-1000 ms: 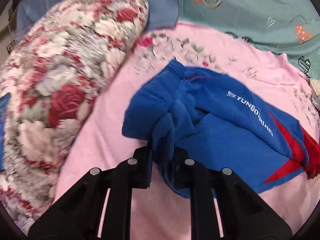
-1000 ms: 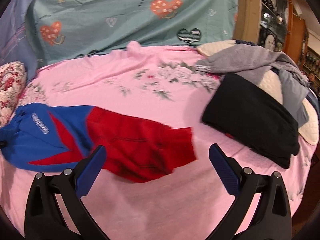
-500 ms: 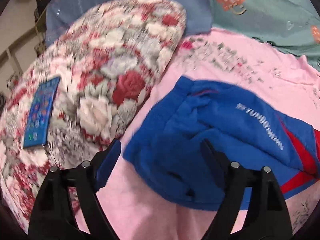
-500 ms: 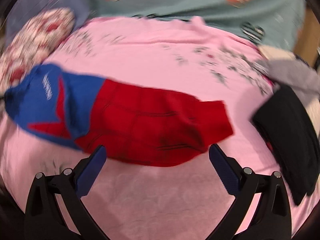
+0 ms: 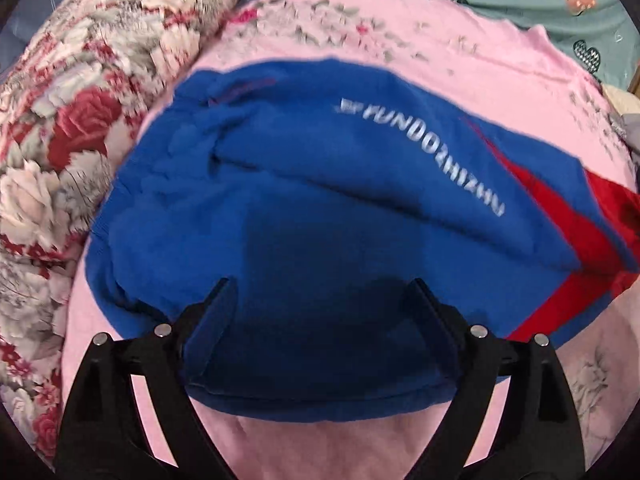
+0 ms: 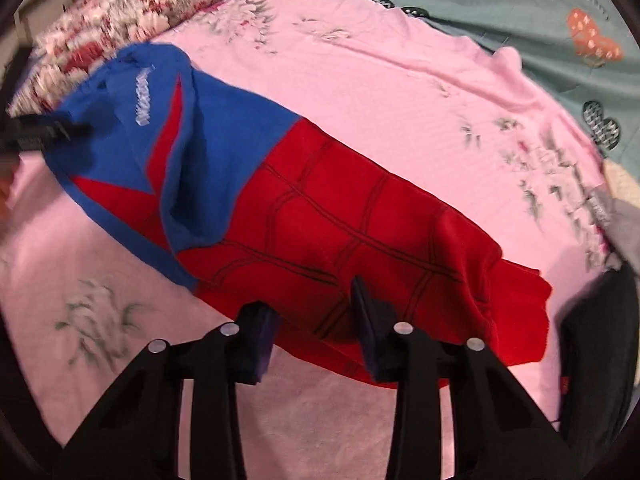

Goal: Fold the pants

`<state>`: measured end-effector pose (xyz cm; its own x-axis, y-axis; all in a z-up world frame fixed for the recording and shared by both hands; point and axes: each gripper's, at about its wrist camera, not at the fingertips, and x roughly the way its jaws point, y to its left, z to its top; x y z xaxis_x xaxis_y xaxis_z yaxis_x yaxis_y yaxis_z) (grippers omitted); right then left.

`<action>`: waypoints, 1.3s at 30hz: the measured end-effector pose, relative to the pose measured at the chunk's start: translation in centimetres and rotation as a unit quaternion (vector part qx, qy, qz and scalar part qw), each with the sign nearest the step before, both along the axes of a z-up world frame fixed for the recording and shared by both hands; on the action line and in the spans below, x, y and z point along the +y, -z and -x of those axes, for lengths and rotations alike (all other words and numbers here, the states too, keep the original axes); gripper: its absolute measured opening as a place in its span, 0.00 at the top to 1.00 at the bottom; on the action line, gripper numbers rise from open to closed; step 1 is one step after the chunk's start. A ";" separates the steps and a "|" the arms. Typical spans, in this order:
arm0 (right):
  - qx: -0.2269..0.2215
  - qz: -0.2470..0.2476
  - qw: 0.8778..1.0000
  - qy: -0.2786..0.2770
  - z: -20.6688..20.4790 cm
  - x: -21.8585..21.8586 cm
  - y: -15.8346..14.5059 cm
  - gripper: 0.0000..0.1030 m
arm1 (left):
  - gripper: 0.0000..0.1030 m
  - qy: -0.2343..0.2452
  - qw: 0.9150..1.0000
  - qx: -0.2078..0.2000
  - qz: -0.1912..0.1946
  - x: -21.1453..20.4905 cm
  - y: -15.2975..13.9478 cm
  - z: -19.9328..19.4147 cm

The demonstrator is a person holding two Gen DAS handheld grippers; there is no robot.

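Observation:
Blue and red pants lie folded lengthwise on a pink sheet. The blue waist end with white lettering fills the left wrist view. My left gripper is open, its fingers spread over the blue waist edge. In the right wrist view the pants run from the blue waist at left to the red leg end at right. My right gripper is partly closed, its fingers straddling the near red edge with a gap between them. The left gripper also shows at the waist in the right wrist view.
A floral pillow lies left of the waist. A teal heart-print sheet lies behind. Folded black clothes and a grey garment lie at the right.
My left gripper let go of the bunched waist, opened, and came down over the blue end. My right gripper moved in to the red leg edge and narrowed its fingers.

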<state>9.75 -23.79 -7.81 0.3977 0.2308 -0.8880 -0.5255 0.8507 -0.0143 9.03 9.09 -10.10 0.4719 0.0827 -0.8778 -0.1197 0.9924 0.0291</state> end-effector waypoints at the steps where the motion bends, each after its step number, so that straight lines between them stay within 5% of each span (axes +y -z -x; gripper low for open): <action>1: 0.007 -0.013 1.000 0.001 -0.3 -0.3 -0.4 0.64 | 0.12 -0.002 1.000 -0.007 0.005 0.2 0.2 0.1; 3: 0.022 -0.030 0.999 0.010 -1.4 -0.8 -0.7 0.81 | 0.12 0.003 1.000 -0.011 0.004 0.2 0.2 0.2; 4: 0.036 -0.035 0.999 0.016 -2.1 -0.9 -0.6 0.97 | 0.12 0.005 1.000 -0.011 0.004 0.2 0.2 0.1; 9: 0.028 -0.049 0.997 0.055 -7.0 -2.4 -3.1 0.97 | 0.11 0.003 1.000 -0.005 0.004 0.4 0.1 0.1; 12: -0.013 -0.055 0.988 0.146 -13.8 -4.8 -5.3 0.94 | 0.10 -0.001 1.000 -0.002 0.000 0.3 -0.1 0.0; 13: -0.035 -0.064 0.980 0.186 -16.3 -5.7 -5.9 0.58 | 0.10 -0.003 1.000 -0.001 -0.005 0.4 -0.2 -0.2; 14: -0.060 -0.052 0.971 0.227 -18.0 -6.5 -6.0 0.12 | 0.11 -0.009 1.000 -0.002 -0.013 0.5 -0.6 -0.1; 15: -0.095 -0.004 0.956 0.277 -19.4 -6.8 -6.0 0.01 | 0.11 -0.012 1.000 -0.007 -0.018 0.8 -0.9 -0.1; 18: -0.118 0.070 0.938 0.319 -19.7 -7.1 -5.6 0.01 | 0.11 -0.022 0.999 -0.023 -0.026 2.0 -1.7 0.6; 21: -0.096 0.047 0.951 0.289 -16.7 -7.5 -4.8 0.01 | 0.11 -0.033 0.999 -0.028 -0.026 3.1 -2.0 0.6; 24: -0.088 0.079 0.956 0.268 -12.9 -8.6 -3.5 0.01 | 0.11 -0.040 0.998 -0.035 -0.016 3.8 -2.4 0.2; 30: -0.039 0.035 0.963 0.264 -10.5 -10.7 -0.4 0.01 | 0.11 -0.062 0.995 -0.070 -0.041 5.0 -4.5 -1.4; 37: -0.020 -0.045 0.950 0.309 -17.3 -11.2 2.2 0.01 | 0.10 -0.077 0.988 -0.115 -0.076 8.4 -6.9 -4.3; 39: 0.000 -0.091 0.948 0.306 -18.6 -11.2 2.8 0.20 | 0.10 -0.071 0.989 -0.110 -0.073 9.2 -6.4 -5.9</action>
<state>28.31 -34.97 -10.64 0.5067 0.1063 -0.8555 0.0676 0.9844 0.1624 14.89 18.24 -3.66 0.6252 0.2793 -0.7288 -0.2763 0.9525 0.1279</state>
